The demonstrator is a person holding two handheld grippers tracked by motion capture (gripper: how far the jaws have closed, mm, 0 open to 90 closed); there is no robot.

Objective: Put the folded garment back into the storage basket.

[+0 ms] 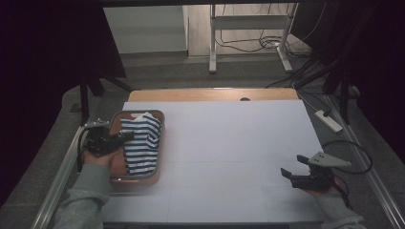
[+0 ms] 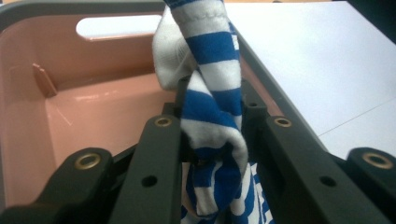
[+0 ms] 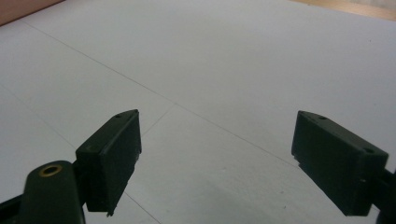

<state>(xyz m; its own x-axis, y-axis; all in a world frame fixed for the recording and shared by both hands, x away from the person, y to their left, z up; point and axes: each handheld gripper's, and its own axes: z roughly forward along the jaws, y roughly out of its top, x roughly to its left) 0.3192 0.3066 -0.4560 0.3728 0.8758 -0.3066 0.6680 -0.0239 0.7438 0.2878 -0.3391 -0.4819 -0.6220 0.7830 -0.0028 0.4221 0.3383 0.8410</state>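
A blue-and-white striped garment [image 1: 141, 143] lies in a pink basket [image 1: 136, 181] with a grey rim at the table's left. My left gripper [image 1: 125, 137] reaches over the basket from its left side and is shut on a bunched fold of the striped garment [image 2: 212, 112]; the cloth rises between its two black jaws, above the pink basket [image 2: 93, 112] floor. Low over the white table surface at the right front, my right gripper [image 1: 292, 167] hovers open. In the right gripper view my right gripper [image 3: 217, 161] has only bare table between its pads.
The white table top [image 1: 229, 143] spreads between the two hands, with a wooden strip [image 1: 210, 94] along its far edge. Metal rails run down both table sides. A power strip [image 1: 328, 120] and cables lie on the floor at the right, a desk frame [image 1: 248, 33] beyond.
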